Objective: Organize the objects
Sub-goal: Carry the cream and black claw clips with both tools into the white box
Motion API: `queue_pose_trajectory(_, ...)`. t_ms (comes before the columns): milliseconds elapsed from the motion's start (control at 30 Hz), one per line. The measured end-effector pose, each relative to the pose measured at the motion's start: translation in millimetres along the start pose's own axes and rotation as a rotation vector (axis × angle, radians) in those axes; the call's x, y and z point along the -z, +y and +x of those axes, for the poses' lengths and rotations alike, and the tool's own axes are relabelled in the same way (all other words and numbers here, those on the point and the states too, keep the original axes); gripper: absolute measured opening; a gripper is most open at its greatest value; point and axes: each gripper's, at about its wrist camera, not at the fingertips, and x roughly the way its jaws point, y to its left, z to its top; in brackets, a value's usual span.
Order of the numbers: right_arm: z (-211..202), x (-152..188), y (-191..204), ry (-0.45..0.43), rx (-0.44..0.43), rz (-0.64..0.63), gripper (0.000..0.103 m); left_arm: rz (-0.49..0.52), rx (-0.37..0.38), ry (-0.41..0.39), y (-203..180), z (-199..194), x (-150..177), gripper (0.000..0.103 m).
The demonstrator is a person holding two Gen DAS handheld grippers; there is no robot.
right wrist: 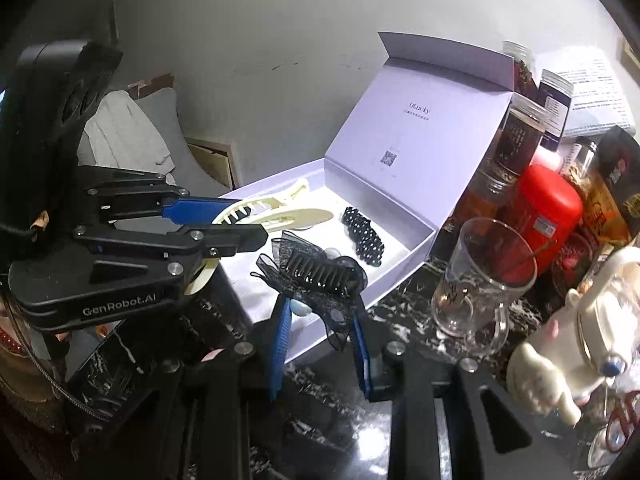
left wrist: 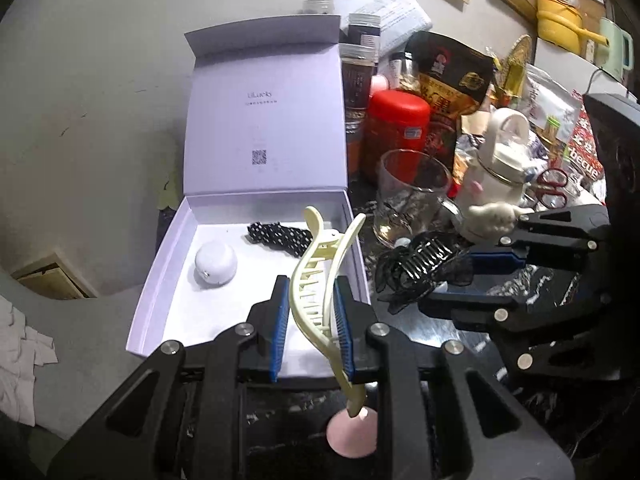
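Now the left gripper is clamped on the cream clip, blue pads pressed to both sides of it, holding it above the near edge of the open lilac box. Inside the box lie a white round case and a black dotted clip, apart from each other on the white floor. Over on the right, the right gripper is gripping the black lace clip, teeth facing up, held at the box's near-right wall; from the right wrist view it hangs just over that wall. Beside the box on the dark marble counter stands a glass mug, with a red canister behind it and a white figurine teapot further right.
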Motion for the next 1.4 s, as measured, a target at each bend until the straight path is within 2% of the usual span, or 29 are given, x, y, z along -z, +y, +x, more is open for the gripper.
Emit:
queue_pose_trajectory(333,24,-27,-19,-0.016,0.0,0.005,0.028,-0.003,-0.02,-0.02,14,23,-31,0.021)
queue_pose_trajectory(533,38,-45,-25,-0.023,0.0,-0.011,0.028,-0.028,-0.071,-0.03,30,30,-42,0.021)
queue_pose_trajectory(800,55,-66,-27,-0.038,-0.026,-0.005,0.028,-0.055,-0.101,-0.018,52,45,-50,0.021)
queue_pose_trajectory(1000,83,-72,-31,-0.002,-0.036,0.027,0.028,-0.084,-0.118,0.028,72,65,-48,0.021)
queue_pose_trajectory(1133,100,-75,-36,0.011,-0.039,0.041,0.028,-0.113,-0.148,0.022,86,71,-50,0.021)
queue_pose_trajectory(1400,123,-86,-52,0.006,-0.036,0.068,0.028,-0.153,-0.131,0.038,103,89,-54,0.021)
